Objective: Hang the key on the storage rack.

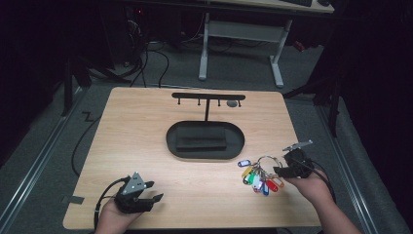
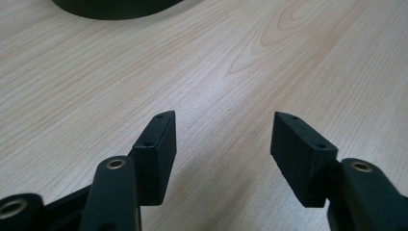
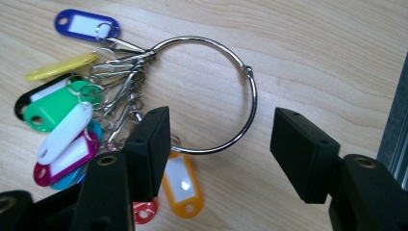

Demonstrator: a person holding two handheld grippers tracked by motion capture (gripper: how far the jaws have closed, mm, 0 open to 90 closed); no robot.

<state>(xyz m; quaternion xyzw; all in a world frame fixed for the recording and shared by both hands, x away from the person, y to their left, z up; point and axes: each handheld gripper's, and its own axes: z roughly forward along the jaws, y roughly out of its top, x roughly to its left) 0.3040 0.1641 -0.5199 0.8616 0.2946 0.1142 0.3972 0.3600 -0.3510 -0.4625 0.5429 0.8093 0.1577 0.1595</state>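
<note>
Hovering open-jawed, the right hand-held gripper (image 3: 219, 144) straddles the key ring (image 3: 207, 91).

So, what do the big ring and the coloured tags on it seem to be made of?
The big ring looks like polished metal: silvery, thin, with bright glints. The coloured tags look like smooth plastic, glossy, in solid colours, with white label windows. That is judged by look only.
</note>
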